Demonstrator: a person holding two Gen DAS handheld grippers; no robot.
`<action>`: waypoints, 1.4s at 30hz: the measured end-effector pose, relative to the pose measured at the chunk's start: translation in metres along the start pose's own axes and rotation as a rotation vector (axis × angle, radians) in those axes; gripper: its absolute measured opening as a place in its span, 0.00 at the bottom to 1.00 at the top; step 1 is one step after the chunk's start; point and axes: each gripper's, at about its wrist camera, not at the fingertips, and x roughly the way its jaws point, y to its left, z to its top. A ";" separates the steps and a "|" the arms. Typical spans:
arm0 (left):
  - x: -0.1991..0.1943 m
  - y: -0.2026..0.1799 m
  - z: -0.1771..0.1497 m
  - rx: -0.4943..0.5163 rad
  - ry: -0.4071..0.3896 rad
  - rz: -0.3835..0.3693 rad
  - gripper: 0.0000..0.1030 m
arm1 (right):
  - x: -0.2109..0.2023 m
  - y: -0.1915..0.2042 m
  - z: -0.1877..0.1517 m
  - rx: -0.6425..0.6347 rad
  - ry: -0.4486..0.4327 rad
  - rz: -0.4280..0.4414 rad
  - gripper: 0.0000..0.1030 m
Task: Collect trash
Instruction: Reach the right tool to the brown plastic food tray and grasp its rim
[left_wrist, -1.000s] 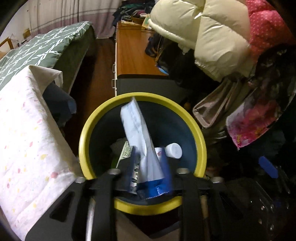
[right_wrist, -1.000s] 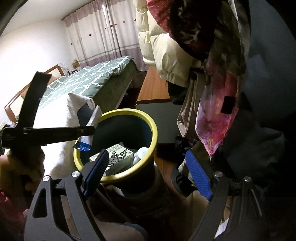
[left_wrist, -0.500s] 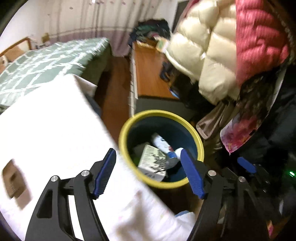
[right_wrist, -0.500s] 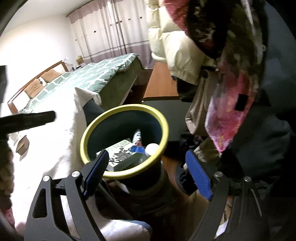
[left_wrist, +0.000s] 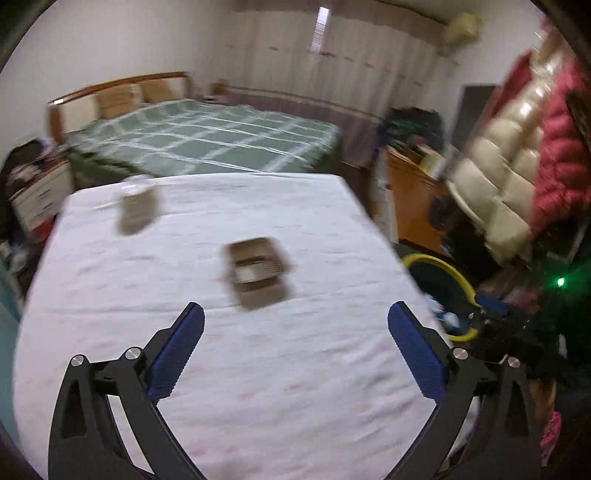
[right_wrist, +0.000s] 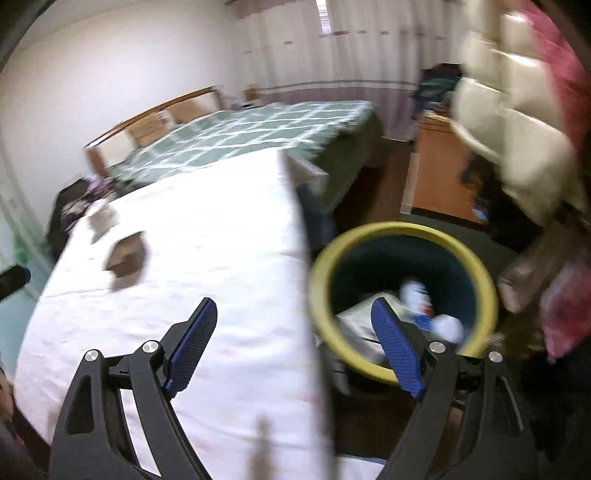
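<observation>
A small brown cardboard box (left_wrist: 258, 271) lies on the white-clothed table (left_wrist: 221, 369), ahead of my open, empty left gripper (left_wrist: 295, 350). A second blurred piece of trash (left_wrist: 138, 210) lies at the table's far left. Both show in the right wrist view, the box (right_wrist: 125, 258) and the far piece (right_wrist: 101, 219). The yellow-rimmed dark bin (right_wrist: 402, 299) stands off the table's right edge and holds a white patterned carton (right_wrist: 360, 317) and a bottle (right_wrist: 417, 295). My right gripper (right_wrist: 295, 347) is open and empty, above the table edge beside the bin. The bin's rim shows in the left view (left_wrist: 439, 264).
A bed with a green checked cover (left_wrist: 207, 140) lies beyond the table. A wooden cabinet (left_wrist: 413, 195) stands at the right. Puffy cream and red jackets (left_wrist: 517, 166) hang over the bin's far side. Both views are motion-blurred.
My left gripper let go of the blue-and-white wrapper over the bin, opened, and swung left over the table. My right gripper rose and turned left from the bin toward the table.
</observation>
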 end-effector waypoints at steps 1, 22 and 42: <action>-0.007 0.014 -0.004 -0.019 -0.007 0.027 0.95 | 0.006 0.012 0.005 -0.020 0.008 0.023 0.79; -0.029 0.095 -0.038 -0.141 -0.028 0.103 0.95 | 0.143 0.162 0.061 -0.213 0.220 0.138 0.39; -0.004 0.094 -0.039 -0.132 0.022 0.092 0.95 | 0.167 0.158 0.057 -0.192 0.271 0.132 0.05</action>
